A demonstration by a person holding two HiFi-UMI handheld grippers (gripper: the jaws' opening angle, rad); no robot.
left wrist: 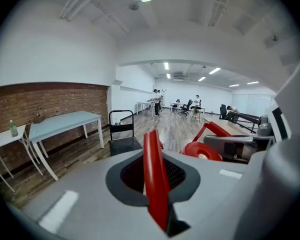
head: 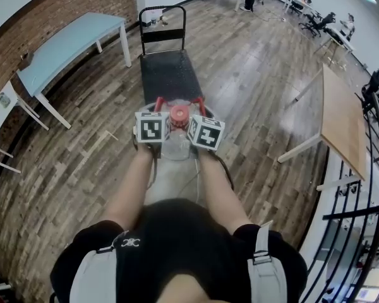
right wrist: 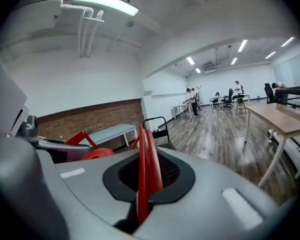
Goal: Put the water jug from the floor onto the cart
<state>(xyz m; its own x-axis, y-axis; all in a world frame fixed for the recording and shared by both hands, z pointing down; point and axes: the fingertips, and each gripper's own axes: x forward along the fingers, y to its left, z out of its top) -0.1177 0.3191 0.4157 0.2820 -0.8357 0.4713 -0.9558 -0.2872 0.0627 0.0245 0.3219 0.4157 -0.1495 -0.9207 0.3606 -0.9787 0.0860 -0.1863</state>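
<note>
Left gripper [left wrist: 151, 140] and right gripper [right wrist: 144, 136] both have their jaws closed together on nothing. They flank the red-capped jug [head: 177, 145], which is just between them, at the near end of the cart [head: 170, 74].

- 1 water jug [head: 178, 114]
- 1 cart [head: 169, 74]
- 2 grippers: L gripper [left wrist: 154, 179], R gripper [right wrist: 146, 169]
- 2 marker cubes, 1 per gripper
- 3 tables nearby: blue table [head: 69, 40], white table [left wrist: 2, 140], wood table [head: 341, 115]
- 1 bottle [left wrist: 12, 129]
- Ppl and chairs far back: too small to count
</note>
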